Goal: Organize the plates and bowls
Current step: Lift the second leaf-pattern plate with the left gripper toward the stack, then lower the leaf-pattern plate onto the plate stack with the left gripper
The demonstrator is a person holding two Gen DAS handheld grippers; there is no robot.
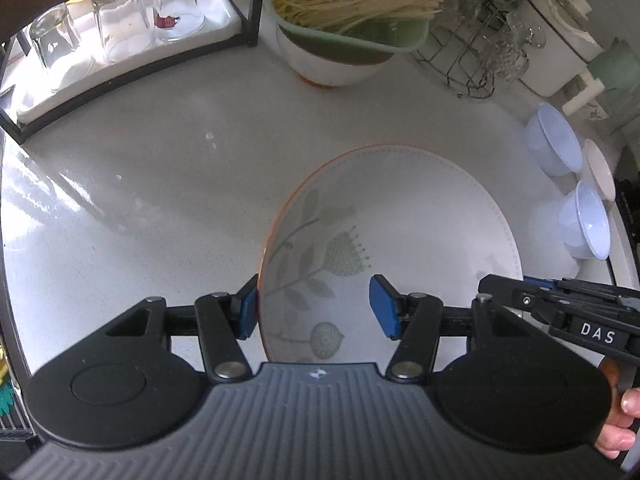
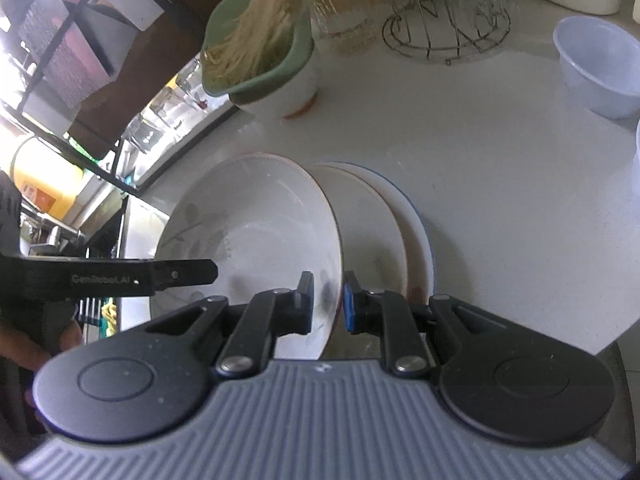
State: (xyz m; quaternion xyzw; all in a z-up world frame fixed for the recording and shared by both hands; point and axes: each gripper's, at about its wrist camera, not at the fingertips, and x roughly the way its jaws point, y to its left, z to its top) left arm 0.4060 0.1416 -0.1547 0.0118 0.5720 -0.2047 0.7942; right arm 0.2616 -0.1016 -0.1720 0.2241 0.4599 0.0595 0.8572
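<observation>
**Floral plate held at its rim above a white counter**

The right gripper (image 2: 326,304) is clamped on the rim of a white round plate with an orange edge and green flower print (image 2: 256,240), tilted over two more white plates (image 2: 380,232) lying on the white counter (image 2: 480,160). The left gripper (image 1: 314,306) stands apart, one blue pad just beside the plate's left edge, the other over its face. Pale blue plastic bowls (image 1: 554,140) sit to the right.
</observation>
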